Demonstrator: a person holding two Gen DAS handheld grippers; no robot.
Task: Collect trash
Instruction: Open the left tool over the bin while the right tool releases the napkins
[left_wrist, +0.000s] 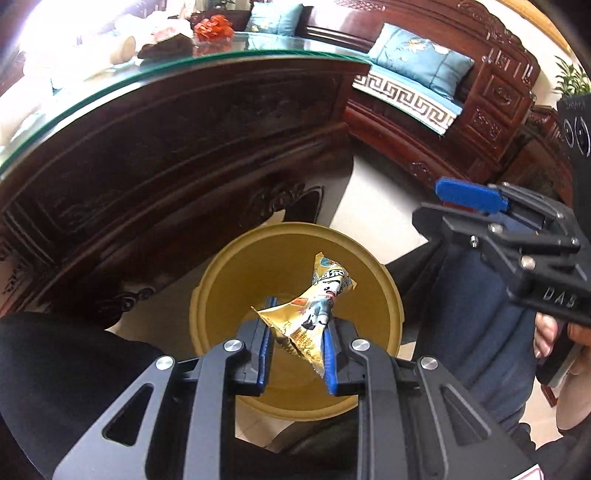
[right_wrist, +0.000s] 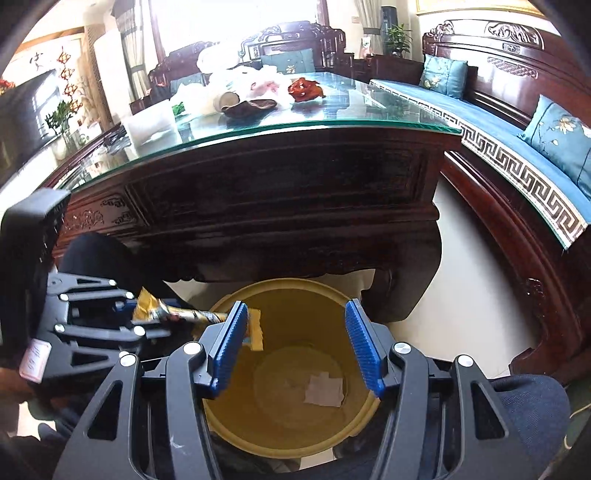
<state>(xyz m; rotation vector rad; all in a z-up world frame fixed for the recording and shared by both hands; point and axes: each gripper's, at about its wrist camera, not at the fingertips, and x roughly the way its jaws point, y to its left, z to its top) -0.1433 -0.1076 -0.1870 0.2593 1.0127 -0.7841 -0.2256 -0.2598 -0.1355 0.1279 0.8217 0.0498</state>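
Over the bin (left_wrist: 295, 317) we hold a wrapper (left_wrist: 314, 306) clamped in our left gripper (left_wrist: 297, 332); its tail pokes toward the rim, so letting go off-centre could drop it on the floor. Our right gripper (right_wrist: 295, 347) stands apart and empty above scraps (right_wrist: 323, 391) already inside.

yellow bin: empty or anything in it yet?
Not empty. The right wrist view shows pale paper scraps lying on the floor of the yellow bin; it is otherwise mostly bare.
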